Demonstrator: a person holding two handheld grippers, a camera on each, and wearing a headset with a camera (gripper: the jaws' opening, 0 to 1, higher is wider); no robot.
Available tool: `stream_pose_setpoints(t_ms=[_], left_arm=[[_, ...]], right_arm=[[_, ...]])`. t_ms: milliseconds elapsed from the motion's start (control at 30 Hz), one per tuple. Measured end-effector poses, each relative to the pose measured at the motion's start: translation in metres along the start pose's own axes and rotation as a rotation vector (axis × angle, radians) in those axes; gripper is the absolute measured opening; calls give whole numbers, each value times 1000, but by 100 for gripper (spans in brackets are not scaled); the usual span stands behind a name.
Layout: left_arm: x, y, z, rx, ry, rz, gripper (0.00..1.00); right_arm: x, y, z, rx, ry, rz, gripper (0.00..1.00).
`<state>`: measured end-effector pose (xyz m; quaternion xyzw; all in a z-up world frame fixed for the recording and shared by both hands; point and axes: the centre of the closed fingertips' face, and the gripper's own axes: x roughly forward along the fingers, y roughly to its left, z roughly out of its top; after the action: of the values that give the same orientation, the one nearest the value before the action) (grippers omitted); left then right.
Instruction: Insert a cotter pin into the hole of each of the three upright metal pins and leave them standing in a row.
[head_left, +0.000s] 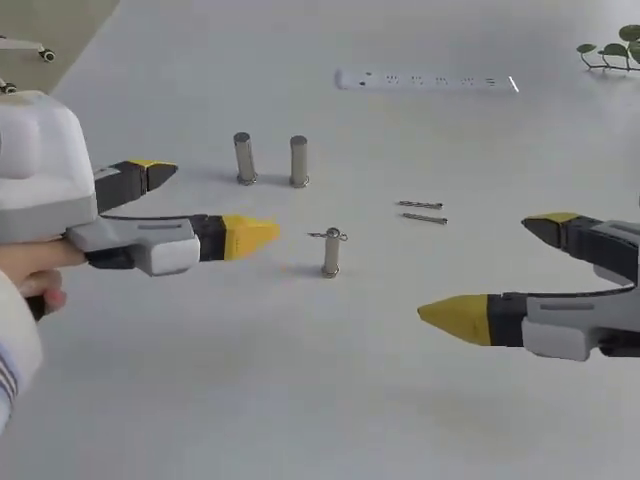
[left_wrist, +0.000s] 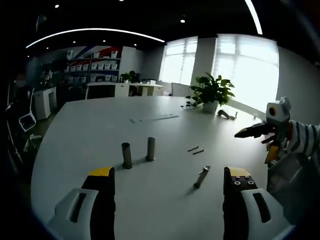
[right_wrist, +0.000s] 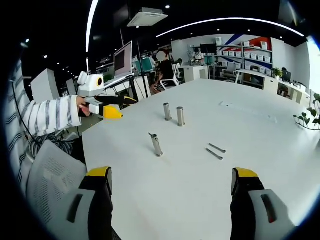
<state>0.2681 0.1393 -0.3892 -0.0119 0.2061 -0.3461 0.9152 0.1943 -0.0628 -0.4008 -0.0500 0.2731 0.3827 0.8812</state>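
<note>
- The left gripper (head_left: 207, 203), black with yellow tips, has its jaws spread wide with nothing between them. It hovers over the white table (head_left: 200, 400), to the left of the pins.
- The right gripper (head_left: 488, 268), of the same build, is also spread wide and empty. It hovers to the right of the near pin and a little closer to me.
- I note the near grey cylindrical metal pin (head_left: 332, 255) standing upright on its own, between the two grippers and in front of the other two pins.
- A thin wire cotter pin (head_left: 327, 236) passes crosswise through the top of that pin and sticks out on either side.
- The far-left grey cylindrical metal pin (head_left: 243, 158) and the far-right grey cylindrical metal pin (head_left: 299, 160) stand upright side by side, near each other but apart. Each is plain and matte, with a slight flare at its foot.
- The three pins form a triangle, not a row.
- One loose cotter pin (head_left: 420, 205) and a second loose cotter pin (head_left: 425, 218) lie flat and nearly parallel, just beside each other. They sit to the right of the far pins and well apart from the near one.
- A long white power strip (head_left: 425, 80) lies flat towards the far edge of the table.
</note>
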Motion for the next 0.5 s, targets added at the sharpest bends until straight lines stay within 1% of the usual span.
stream_pose_setpoints(t_ms=[67, 167, 233, 267, 300, 400, 433, 467, 500], left_arm=[[6, 12, 2, 7, 12, 15, 86], [13, 29, 3, 40, 30, 49, 83], [18, 40, 5, 53, 25, 73, 79], [22, 45, 5, 41, 18, 73, 78], [22, 44, 5, 10, 14, 72, 77], [33, 51, 2, 4, 16, 73, 74], [36, 54, 0, 9, 24, 77, 73], [39, 58, -2, 16, 42, 82, 72], [42, 60, -3, 15, 44, 86, 71]], right_arm=[[0, 3, -2, 2, 7, 5, 98], [-1, 4, -4, 2, 14, 6, 98], [-1, 4, -5, 6, 16, 2, 98], [-1, 4, -5, 5, 16, 2, 98], [0, 4, -7, 5, 21, 2, 98], [0, 5, -9, 1, 35, 1, 98], [0, 5, -9, 2, 37, 1, 98], [-1, 4, -10, 6, 38, -1, 98], [0, 5, -10, 9, 37, -1, 98]])
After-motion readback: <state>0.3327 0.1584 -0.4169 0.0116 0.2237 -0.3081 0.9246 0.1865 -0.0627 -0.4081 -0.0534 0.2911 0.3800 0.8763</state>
